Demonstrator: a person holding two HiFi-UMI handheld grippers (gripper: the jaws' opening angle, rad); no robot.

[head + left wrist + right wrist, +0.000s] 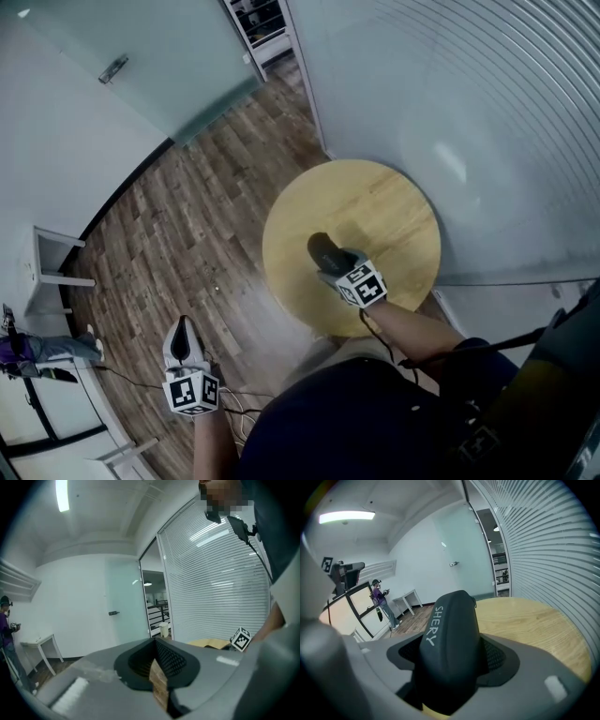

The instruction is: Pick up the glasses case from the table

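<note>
Wood-plank floor (178, 244), brown and streaked. Frosted glass door (141, 47) with metal handle (113, 67) at upper left; slatted blinds (487, 112) along the right. White side table (52, 267) against the left wall, person in purple (37, 352) near it. Thin cable (131, 378) on the floor.

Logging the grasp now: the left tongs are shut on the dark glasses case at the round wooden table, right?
Not the left. The right tongs are shut on the dark glasses case at the round wooden table, as the right gripper view shows; the left tongs are shut on nothing.
</note>
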